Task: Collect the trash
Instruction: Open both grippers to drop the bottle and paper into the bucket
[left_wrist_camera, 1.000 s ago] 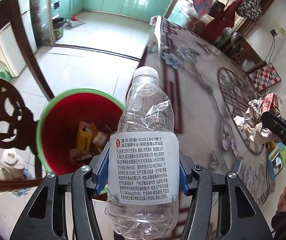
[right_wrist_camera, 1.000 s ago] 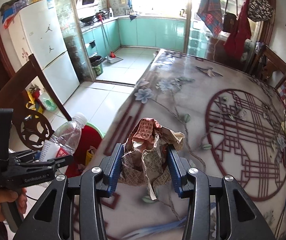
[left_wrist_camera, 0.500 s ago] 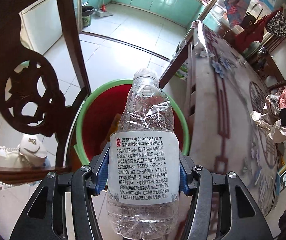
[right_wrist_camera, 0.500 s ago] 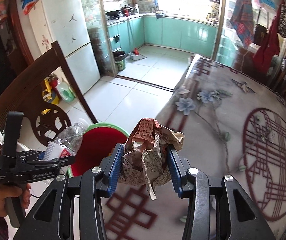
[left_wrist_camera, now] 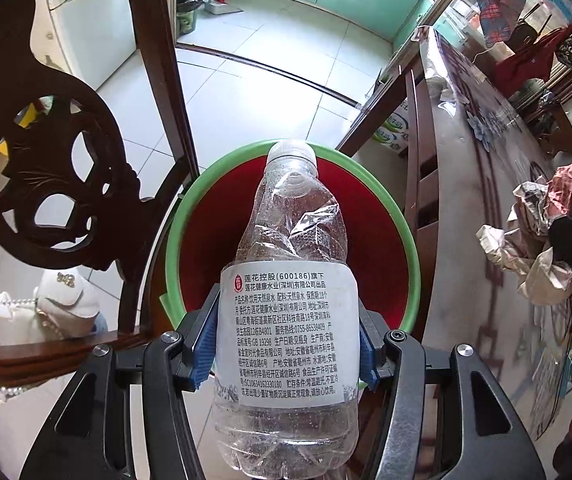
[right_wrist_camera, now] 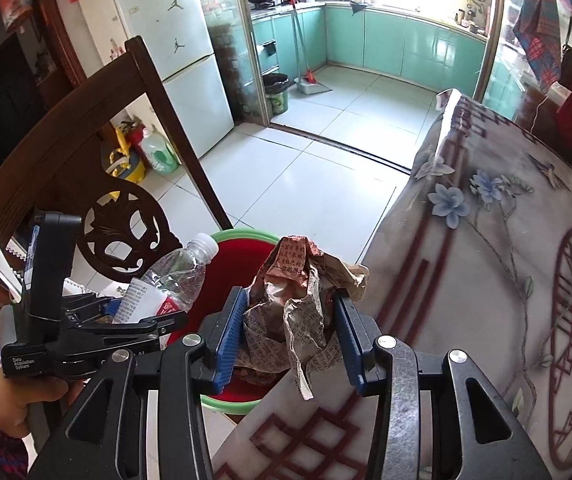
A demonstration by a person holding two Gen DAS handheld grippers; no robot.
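My left gripper (left_wrist_camera: 286,352) is shut on a crushed clear plastic bottle (left_wrist_camera: 286,300) with a white label and cap, held over the red bin with a green rim (left_wrist_camera: 190,208). The bottle (right_wrist_camera: 174,276) and left gripper (right_wrist_camera: 142,316) also show in the right wrist view, above the bin (right_wrist_camera: 242,236). My right gripper (right_wrist_camera: 290,340) is shut on a crumpled wad of printed paper (right_wrist_camera: 298,296), at the table's edge beside the bin. That paper (left_wrist_camera: 534,232) shows at the right of the left wrist view.
A carved dark wooden chair (left_wrist_camera: 58,168) stands left of the bin, close to it. The table with a flowered cloth (right_wrist_camera: 506,248) is on the right. A white fridge (right_wrist_camera: 166,60) and tiled kitchen floor (right_wrist_camera: 326,160) lie beyond.
Both grippers have moved left, off the table toward the bin. The bottle now hangs over the bin's opening and the paper wad has reached the table's edge beside it.
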